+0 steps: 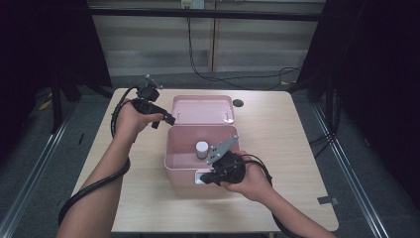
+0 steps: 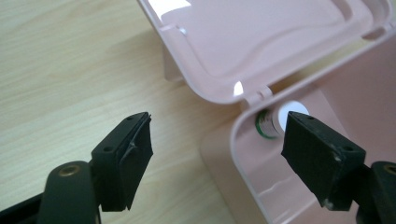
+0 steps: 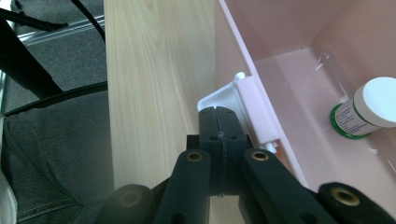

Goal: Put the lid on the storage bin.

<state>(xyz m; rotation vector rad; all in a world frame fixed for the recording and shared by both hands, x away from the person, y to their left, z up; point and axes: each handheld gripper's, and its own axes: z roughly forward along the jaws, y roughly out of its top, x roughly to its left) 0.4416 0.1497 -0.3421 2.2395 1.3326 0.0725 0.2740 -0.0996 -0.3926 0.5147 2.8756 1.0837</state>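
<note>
Left claw [image 1: 167, 119] open beside the lid [image 1: 203, 109]; right claw [image 1: 204, 179] closed at the latch [image 3: 222, 100].
The box [image 1: 178, 171] stands open, bottle [image 1: 201, 149] upright inside; the lid lies just right of the left claw, the nearer one.

We see a pale wooden table with rounded corners [image 1: 297, 148] standing on a grey carpeted floor [image 1: 356, 163]. Behind it runs a beige panelled wall [image 1: 247, 44], with black cables [image 1: 208, 74] hanging down it and trailing over the floor. Dark curtains [image 1: 376, 59] close both sides.
</note>
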